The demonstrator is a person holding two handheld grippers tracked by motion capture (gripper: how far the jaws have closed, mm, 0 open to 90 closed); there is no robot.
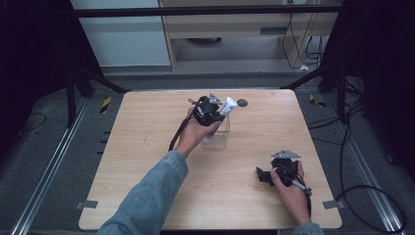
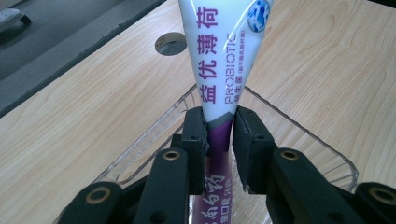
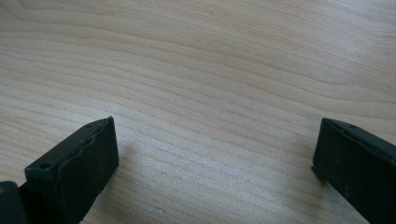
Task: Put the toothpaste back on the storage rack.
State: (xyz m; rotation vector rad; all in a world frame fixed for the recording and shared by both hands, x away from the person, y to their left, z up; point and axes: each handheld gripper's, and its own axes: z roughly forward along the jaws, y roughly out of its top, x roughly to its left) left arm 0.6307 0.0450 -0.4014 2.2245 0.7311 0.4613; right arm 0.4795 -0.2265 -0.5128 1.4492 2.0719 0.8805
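- Two grippers work over one wooden table (image 1: 147,161); items run left to right in the high view.
- A denim sleeve (image 1: 151,196) crosses the table's near left towards the centre.
- Left gripper (image 2: 219,135): jaws clamped on a white and purple toothpaste tube (image 2: 219,60), low on its tapered body. No earlier picture shows their motion.
- The tube stands tilted inside a clear plastic box (image 2: 154,135) at the table's centre; the box walls flank the jaws closely on both sides.
- A round hole (image 2: 170,43) lies in the tabletop just beyond the box.
- Right gripper (image 3: 215,158): jaws wide apart, nothing between them, resting low over bare wood near the right front, well apart from the box.
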